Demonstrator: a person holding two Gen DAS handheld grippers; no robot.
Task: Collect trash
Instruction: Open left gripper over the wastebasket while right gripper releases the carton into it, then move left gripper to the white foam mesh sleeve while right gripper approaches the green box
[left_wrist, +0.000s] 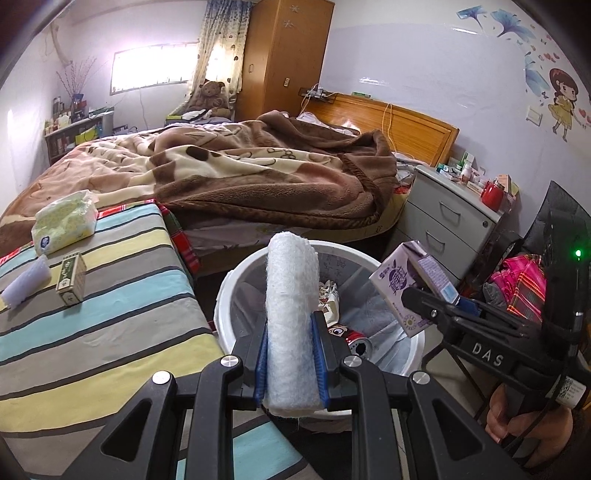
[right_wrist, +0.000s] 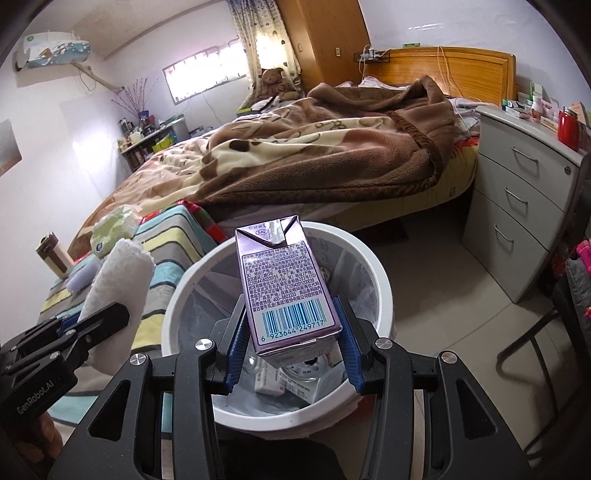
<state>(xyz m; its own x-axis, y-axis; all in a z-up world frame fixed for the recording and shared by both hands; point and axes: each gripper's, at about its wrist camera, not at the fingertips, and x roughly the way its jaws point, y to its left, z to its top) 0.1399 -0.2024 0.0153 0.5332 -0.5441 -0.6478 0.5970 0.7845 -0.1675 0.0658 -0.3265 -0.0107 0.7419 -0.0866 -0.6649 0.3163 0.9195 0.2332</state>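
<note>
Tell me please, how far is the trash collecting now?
Partly done: the white bin already holds a red can and small boxes. In hand: the left gripper clamps a white rolled cloth and the right gripper clamps a purple milk carton, both over the bin, not yet dropped. Left on the striped table: a green box, a tissue pack and a pale roll.

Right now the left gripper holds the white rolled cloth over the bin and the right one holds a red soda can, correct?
Not quite. The right gripper holds a purple drink carton, as the right wrist view shows. The left gripper does hold the white rolled cloth over the bin.
</note>
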